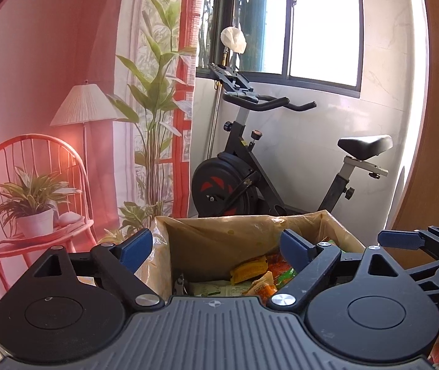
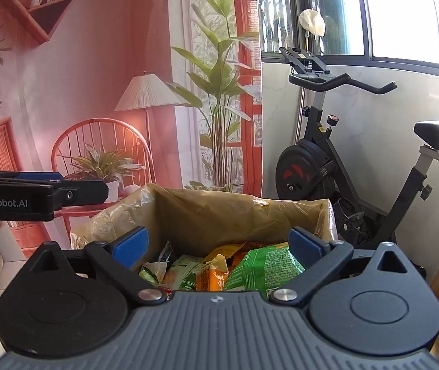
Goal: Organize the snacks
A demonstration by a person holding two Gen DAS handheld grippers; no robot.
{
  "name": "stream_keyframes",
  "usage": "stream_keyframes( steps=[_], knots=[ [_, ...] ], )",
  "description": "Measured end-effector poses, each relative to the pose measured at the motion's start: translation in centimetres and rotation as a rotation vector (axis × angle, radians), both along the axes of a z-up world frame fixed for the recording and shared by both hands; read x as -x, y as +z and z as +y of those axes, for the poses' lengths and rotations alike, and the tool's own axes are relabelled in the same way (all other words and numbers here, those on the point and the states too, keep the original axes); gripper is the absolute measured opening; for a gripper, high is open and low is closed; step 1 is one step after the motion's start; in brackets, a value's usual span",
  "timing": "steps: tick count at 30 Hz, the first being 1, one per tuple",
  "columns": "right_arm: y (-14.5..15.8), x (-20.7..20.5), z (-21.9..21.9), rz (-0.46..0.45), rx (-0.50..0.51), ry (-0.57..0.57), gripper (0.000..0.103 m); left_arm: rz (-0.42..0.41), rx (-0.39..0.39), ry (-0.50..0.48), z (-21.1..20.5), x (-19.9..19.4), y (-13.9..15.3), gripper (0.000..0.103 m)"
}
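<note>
Both the left gripper [image 1: 216, 246] and the right gripper [image 2: 219, 243] are spread wide with nothing held, poised over the bag-lined cardboard box [image 2: 234, 212]. At six o'clock inside it, crinkly green and orange snack packets [image 2: 262, 268] are heaped; light, soft and slippery, they are probably best pinched at a sealed edge.

A home corner is showing here — an exercise bike [image 1: 250, 166] is standing under a window [image 1: 312, 24]. A printed backdrop [image 1: 65, 92] is hanging beside it.
</note>
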State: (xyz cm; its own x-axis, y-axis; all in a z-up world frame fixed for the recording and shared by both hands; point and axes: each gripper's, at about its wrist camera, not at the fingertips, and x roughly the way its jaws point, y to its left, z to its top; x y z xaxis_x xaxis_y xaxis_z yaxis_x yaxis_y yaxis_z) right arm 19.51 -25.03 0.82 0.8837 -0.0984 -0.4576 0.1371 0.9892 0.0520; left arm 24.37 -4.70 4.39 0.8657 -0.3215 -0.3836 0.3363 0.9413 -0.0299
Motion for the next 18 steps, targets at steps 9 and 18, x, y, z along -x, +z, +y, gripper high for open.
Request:
stream_keyframes(
  steps=[9,18],
  knots=[
    [3.6,6.2,2.4,-0.045,0.021,-0.062,0.102,-0.081,0.000,0.028,0.7,6.8,3.2,0.094],
    [5.5,11.2,3.8,-0.110,-0.007,-0.102,0.102,-0.114,-0.004,0.064,1.1,11.9,4.3,0.096]
  ],
)
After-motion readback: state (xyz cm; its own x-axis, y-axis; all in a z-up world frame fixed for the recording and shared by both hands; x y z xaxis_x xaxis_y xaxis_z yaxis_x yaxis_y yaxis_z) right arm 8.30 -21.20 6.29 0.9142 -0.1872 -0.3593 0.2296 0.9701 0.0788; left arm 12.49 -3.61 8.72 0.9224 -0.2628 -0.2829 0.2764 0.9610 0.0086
